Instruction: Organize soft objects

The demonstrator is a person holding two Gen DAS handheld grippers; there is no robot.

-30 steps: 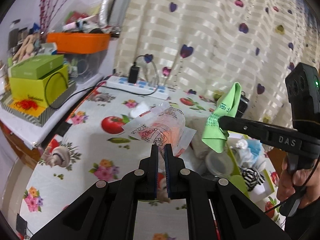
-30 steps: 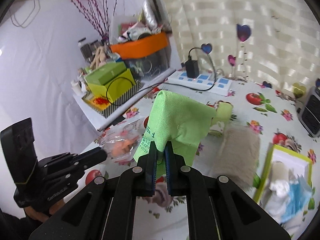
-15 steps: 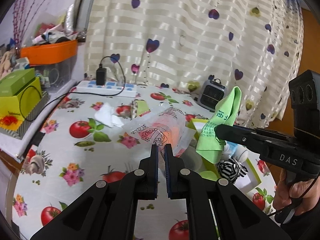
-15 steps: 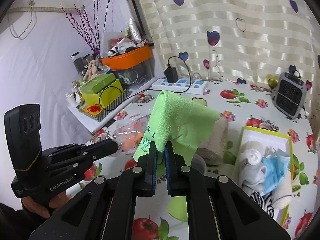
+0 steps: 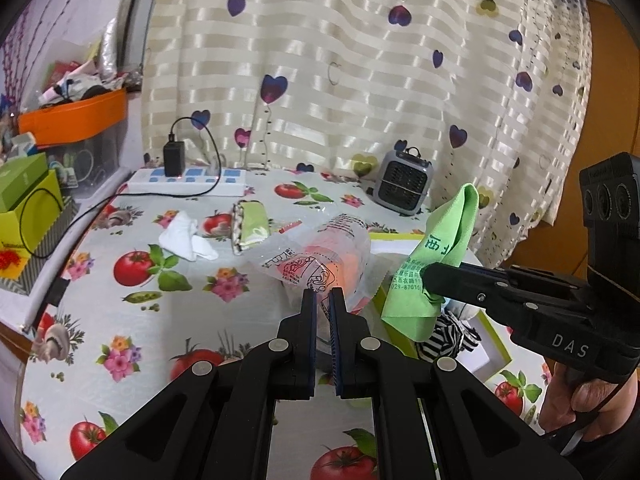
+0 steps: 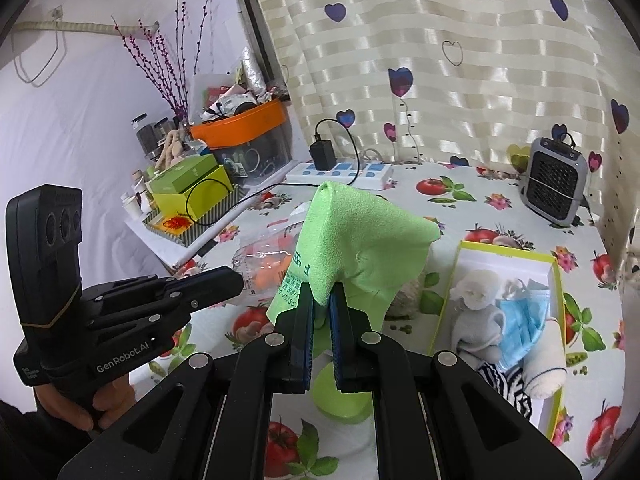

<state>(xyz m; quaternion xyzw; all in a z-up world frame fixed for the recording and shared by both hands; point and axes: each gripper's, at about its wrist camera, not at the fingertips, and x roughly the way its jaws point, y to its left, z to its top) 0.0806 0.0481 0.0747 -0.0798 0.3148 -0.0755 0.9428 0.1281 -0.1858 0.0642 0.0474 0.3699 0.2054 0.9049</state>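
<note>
My left gripper (image 5: 323,295) is shut on a clear plastic bag with something orange inside (image 5: 320,256) and holds it above the table. The bag also shows in the right wrist view (image 6: 266,258). My right gripper (image 6: 321,294) is shut on a green cloth (image 6: 360,244), lifted next to the bag; the cloth also shows in the left wrist view (image 5: 436,256). A yellow-green rimmed white box (image 6: 558,300) to the right holds a blue face mask (image 6: 520,320), grey-white socks (image 6: 474,312) and a striped sock (image 6: 508,392).
A white rag (image 5: 186,236) and a green pouch (image 5: 252,226) lie on the tomato-print tablecloth (image 5: 132,320). A power strip (image 5: 188,180) and small heater (image 5: 404,186) stand at the back by the curtain. A cluttered shelf with boxes (image 6: 188,196) is at left.
Both grippers have swung to the right with their loads, so the heater and the box have come into view and the shelf has shifted left. Grips are unchanged.
</note>
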